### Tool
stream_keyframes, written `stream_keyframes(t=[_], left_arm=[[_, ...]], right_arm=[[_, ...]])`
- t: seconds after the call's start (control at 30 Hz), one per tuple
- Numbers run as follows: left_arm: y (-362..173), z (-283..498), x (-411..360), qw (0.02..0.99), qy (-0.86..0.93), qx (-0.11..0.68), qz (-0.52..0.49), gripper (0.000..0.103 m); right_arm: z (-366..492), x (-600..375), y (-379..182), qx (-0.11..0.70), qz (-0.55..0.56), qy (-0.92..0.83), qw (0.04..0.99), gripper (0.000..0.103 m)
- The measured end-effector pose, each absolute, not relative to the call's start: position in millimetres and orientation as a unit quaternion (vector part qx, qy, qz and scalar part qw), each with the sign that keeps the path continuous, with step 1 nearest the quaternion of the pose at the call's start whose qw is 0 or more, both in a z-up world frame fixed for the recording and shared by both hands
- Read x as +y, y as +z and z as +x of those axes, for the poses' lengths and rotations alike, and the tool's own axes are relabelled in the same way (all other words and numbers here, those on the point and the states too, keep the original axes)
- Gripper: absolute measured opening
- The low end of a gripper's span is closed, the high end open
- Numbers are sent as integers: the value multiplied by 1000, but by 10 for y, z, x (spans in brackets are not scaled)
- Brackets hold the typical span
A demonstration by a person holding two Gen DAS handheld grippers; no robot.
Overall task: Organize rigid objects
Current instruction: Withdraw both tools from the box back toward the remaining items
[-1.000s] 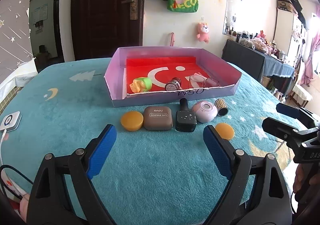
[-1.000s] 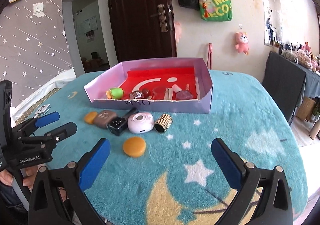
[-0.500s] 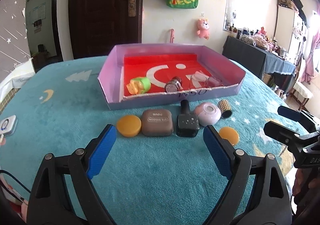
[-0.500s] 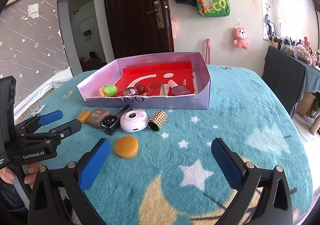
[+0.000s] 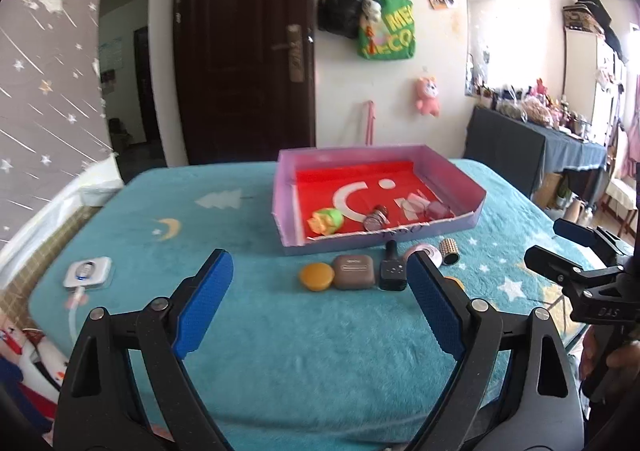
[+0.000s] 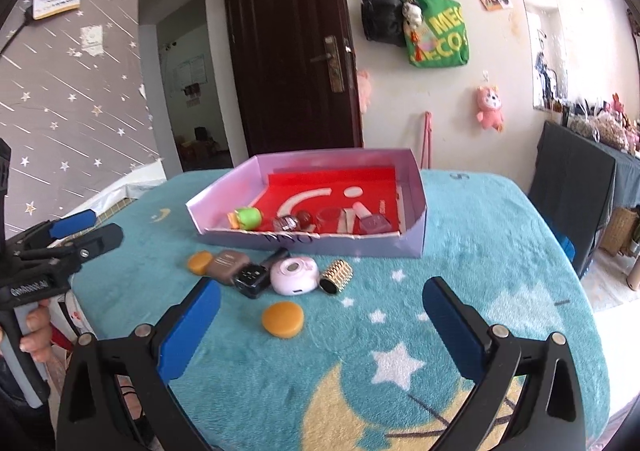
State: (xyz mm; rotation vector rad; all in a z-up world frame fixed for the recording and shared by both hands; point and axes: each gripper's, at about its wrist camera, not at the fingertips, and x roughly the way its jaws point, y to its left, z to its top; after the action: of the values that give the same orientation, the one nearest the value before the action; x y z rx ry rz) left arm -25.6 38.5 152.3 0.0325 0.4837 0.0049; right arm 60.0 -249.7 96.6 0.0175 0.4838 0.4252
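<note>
A lilac box point(image 5: 468, 182) point(image 6: 224, 193) with a red floor stands on the teal cloth, holding a green toy point(image 6: 247, 217), a metal cap point(image 6: 286, 223) and small clear pieces. In front of it lie an orange disc point(image 5: 317, 276), a brown case point(image 5: 354, 271), a black bottle point(image 5: 393, 269), a pink round case point(image 6: 295, 275), a studded gold cylinder point(image 6: 337, 276) and a second orange disc point(image 6: 282, 319). My left gripper point(image 5: 320, 297) is open and empty, well short of the row. My right gripper point(image 6: 321, 327) is open and empty, with the loose disc between its fingers in the picture, farther off.
A white device on a cable point(image 5: 88, 271) lies at the cloth's left edge. A dark door point(image 6: 288, 47), hanging bags point(image 6: 436, 33) and a pink plush point(image 6: 489, 107) are on the far wall. A dark covered table point(image 6: 576, 187) stands right of the bed.
Both views have lifted and pulled back, so the box and the row look smaller and farther. The left view swung left, bringing the white device into sight. Both grippers stay open.
</note>
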Motion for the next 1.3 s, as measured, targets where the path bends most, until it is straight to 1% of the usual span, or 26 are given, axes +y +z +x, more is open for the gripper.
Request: stream_keyframes(t=[0.07,0.1,0.13,0.17,0.3,0.47,0.67,1.1,1.3], left_arm=[[1583,-350,429,972,12,233,19,89],[1594,-375,443,972,14,234,20,90],[1585,-381,456,971,11,239,19,94],[1553,-369,465,970,7,243,14,95],[1287,-219,436,963,-4,269,6,95],[846,130,394,954,-33,299,-5,95],[579,543,432,943,-51,329,-21,95],[413,1095,655,922,-36,385,-15,95],[385,1212,716,917,-42,397,-13,95]], right_arm=[[539,-2494,1025,227,7,215,950,103],[517,-2488,1045,224,5,217,950,103],[493,-2477,1065,220,2,219,951,103],[483,-2465,1070,219,1,220,951,103],[483,-2415,1007,229,-2,223,947,103],[578,-2382,769,262,3,210,942,103],[801,-2345,513,305,12,190,933,103],[1202,-2027,250,376,-24,175,910,103],[1293,-1931,230,391,-59,162,904,103]])
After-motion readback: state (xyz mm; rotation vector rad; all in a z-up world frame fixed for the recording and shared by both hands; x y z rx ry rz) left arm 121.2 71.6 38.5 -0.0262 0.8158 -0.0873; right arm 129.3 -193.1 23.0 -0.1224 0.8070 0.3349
